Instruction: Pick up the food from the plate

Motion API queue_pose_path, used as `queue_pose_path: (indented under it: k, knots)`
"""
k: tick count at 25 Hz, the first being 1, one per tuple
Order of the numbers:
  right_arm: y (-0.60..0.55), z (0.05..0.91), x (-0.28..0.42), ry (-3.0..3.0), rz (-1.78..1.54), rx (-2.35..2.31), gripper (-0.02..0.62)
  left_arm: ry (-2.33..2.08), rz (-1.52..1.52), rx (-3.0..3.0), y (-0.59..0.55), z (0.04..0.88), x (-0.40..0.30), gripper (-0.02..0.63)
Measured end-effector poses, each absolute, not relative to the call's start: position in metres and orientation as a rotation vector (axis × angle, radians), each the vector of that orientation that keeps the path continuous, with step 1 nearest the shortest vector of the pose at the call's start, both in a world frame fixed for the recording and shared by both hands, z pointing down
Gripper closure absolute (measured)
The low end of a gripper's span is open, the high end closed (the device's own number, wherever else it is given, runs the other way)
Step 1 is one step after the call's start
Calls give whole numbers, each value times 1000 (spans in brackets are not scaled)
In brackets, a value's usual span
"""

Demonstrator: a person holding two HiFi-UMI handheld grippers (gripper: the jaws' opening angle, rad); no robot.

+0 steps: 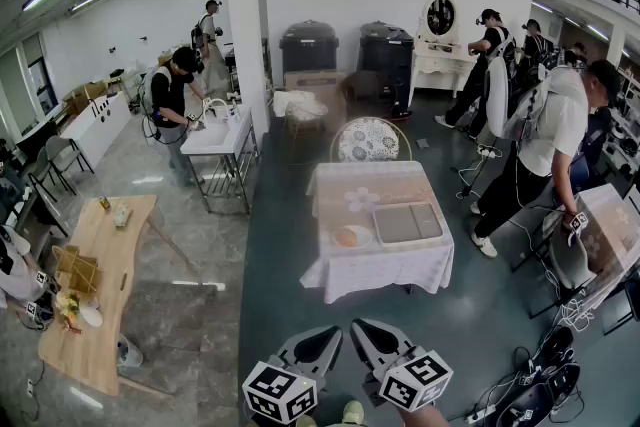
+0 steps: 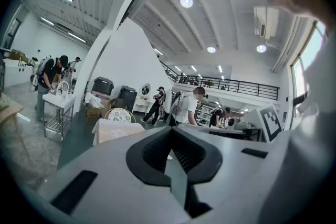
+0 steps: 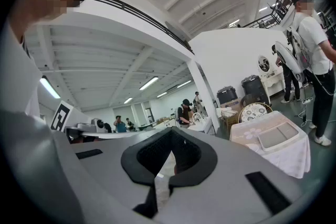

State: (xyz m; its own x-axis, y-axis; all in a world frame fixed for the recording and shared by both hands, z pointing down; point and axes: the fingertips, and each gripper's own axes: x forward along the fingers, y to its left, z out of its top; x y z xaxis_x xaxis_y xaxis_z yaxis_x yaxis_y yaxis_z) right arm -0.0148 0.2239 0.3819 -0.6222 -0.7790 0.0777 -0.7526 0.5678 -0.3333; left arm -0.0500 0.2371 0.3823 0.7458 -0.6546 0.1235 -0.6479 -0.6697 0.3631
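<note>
The fingers of my left gripper are pressed together tip to tip, with nothing between them. Those of my right gripper are pressed together the same way, also with nothing between them. Both grippers are held out roughly level, side by side and just apart.

The food is straight ahead of my fingertips and well apart from them, across a stretch of dark floor. It shows as a small orange-brown patch on a white plate. From here it looks roughly round. It is too small for me to tell its long axis or which way it points.

The plate sits near the front edge of a table covered with a pale cloth that hangs down on all sides. Just beside the plate, on the right, is a grey rectangular tray with a plain flat surface.

Beyond the table, farther from my fingers, a chair with a round patterned back stands against the table's far edge. Two dark bins stand at the white wall behind it, lids down, so I cannot tell what they hold. Several people stand off to the left and right.
</note>
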Motion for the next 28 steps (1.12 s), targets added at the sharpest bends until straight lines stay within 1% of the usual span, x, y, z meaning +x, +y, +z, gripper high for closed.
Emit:
queue_pose_path:
  k: [9,15,28]
  knots:
    - [223,383,-13,2720,-518,-1310,581,-1018,-23,2557,236,384,-48,601]
    - [230,384,-16,2709,-580,-1200,580,-1027,8,2547,238,393,-44,601]
    - [216,391,0,2694,-599,-1196,580,-1080,40,2523,224,398,-36,601]
